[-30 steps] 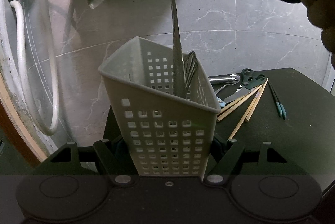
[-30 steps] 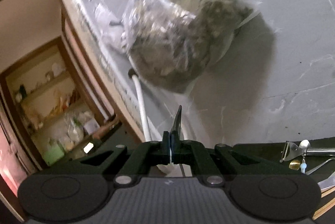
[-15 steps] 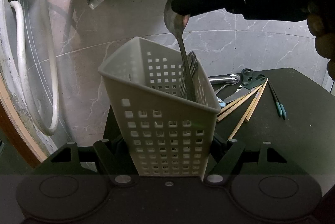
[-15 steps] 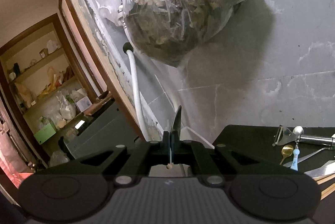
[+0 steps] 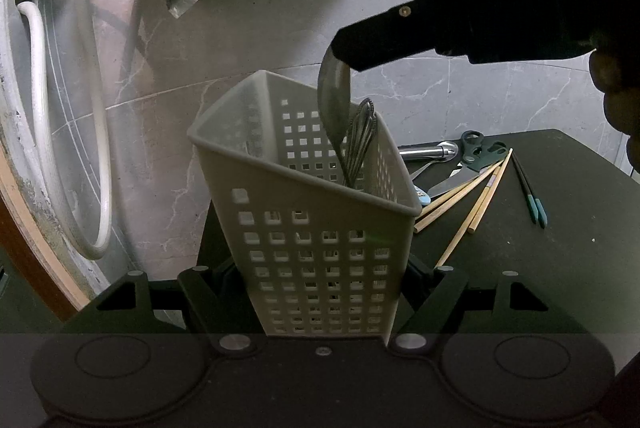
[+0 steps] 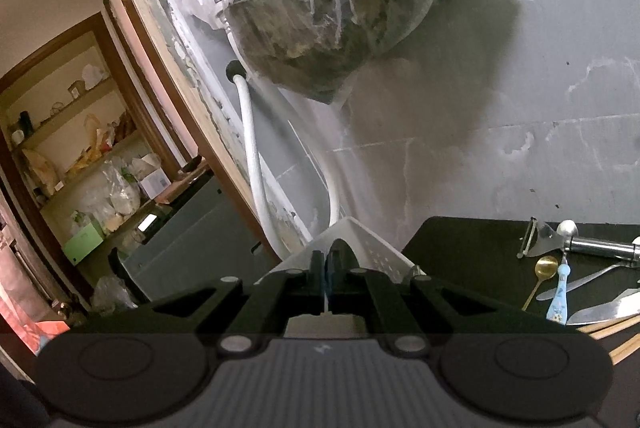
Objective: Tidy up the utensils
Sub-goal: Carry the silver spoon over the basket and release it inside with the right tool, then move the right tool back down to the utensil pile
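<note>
The left gripper (image 5: 324, 292) clamps the white perforated caddy (image 5: 320, 228) just ahead of its camera. The right gripper (image 5: 352, 51), above the caddy's far side, pinches a spoon (image 5: 334, 99) by its bowl, handle down inside beside what looks like forks. Let go while leaning, the spoon could rattle against the rim or tip the caddy. Chopsticks (image 5: 472, 203) and scissors (image 5: 476, 151) crowd the right; the left drops off the table edge.

spoon (image 5: 334, 99) handle down inside the basket (image 5: 320, 248), its lower end hidden, perhaps touching bottom
</note>
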Demonstrator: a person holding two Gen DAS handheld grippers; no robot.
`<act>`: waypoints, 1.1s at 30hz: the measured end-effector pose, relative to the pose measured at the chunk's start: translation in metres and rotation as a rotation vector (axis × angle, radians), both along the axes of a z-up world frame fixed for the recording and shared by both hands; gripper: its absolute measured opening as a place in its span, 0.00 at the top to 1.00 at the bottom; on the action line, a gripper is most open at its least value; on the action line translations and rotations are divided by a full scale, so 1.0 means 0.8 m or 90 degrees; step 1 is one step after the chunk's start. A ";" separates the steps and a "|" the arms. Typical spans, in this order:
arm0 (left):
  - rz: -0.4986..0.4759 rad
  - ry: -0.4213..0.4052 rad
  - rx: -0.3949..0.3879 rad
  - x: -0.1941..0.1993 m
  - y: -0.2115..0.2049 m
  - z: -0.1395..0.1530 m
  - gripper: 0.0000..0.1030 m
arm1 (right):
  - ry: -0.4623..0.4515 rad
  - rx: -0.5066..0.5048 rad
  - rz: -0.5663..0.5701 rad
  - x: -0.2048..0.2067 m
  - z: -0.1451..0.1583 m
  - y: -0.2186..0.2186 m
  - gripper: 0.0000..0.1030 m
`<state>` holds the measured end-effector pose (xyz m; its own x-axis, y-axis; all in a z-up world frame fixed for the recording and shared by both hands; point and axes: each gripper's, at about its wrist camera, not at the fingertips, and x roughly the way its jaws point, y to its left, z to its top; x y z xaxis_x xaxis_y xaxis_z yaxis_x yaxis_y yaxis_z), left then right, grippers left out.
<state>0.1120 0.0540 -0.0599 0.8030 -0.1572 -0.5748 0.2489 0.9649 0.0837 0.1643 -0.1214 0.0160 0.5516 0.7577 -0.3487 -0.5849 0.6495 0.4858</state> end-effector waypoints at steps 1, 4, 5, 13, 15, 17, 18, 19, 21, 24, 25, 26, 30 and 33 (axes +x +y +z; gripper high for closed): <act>0.000 0.000 0.000 0.000 0.000 0.000 0.25 | 0.002 -0.001 0.000 0.000 -0.001 0.000 0.96; 0.000 0.000 0.000 0.000 0.000 0.000 0.25 | 0.004 -0.001 -0.001 0.001 -0.001 -0.001 0.94; 0.000 0.000 0.000 0.000 0.000 0.000 0.25 | 0.003 0.000 -0.001 0.001 -0.001 -0.001 0.93; 0.000 0.000 0.000 0.000 0.000 0.000 0.25 | -0.001 0.017 -0.013 -0.001 0.000 -0.007 0.64; 0.000 0.000 0.000 0.000 0.000 0.000 0.25 | -0.007 0.032 -0.022 -0.002 0.002 -0.014 0.43; 0.000 0.000 0.000 0.000 0.000 0.000 0.25 | -0.010 0.044 -0.035 -0.003 0.003 -0.021 0.28; 0.000 0.000 0.000 0.000 -0.001 0.000 0.25 | -0.011 0.051 -0.041 -0.004 0.003 -0.024 0.20; 0.000 0.000 0.000 0.000 0.000 0.000 0.25 | -0.011 0.057 -0.047 -0.003 0.003 -0.028 0.16; 0.000 0.000 0.000 0.000 0.000 0.000 0.25 | -0.012 0.067 -0.065 -0.003 0.003 -0.036 0.06; 0.000 0.000 0.001 0.000 0.000 0.000 0.25 | -0.008 0.078 -0.094 -0.001 0.002 -0.047 0.00; 0.000 0.000 0.000 0.000 0.000 0.000 0.25 | -0.006 0.079 -0.106 0.000 0.001 -0.050 0.00; 0.000 0.000 0.001 0.000 0.000 0.000 0.25 | -0.004 0.080 -0.117 0.000 0.000 -0.054 0.00; 0.000 0.001 0.002 0.000 -0.001 -0.001 0.25 | 0.015 0.092 -0.173 0.006 -0.007 -0.074 0.00; -0.001 0.001 0.002 0.001 0.000 -0.001 0.25 | 0.057 0.098 -0.231 0.014 -0.020 -0.094 0.00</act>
<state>0.1127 0.0539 -0.0607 0.8020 -0.1567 -0.5763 0.2508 0.9642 0.0868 0.1753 -0.1967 -0.0003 0.7656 0.5662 -0.3053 -0.2819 0.7219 0.6319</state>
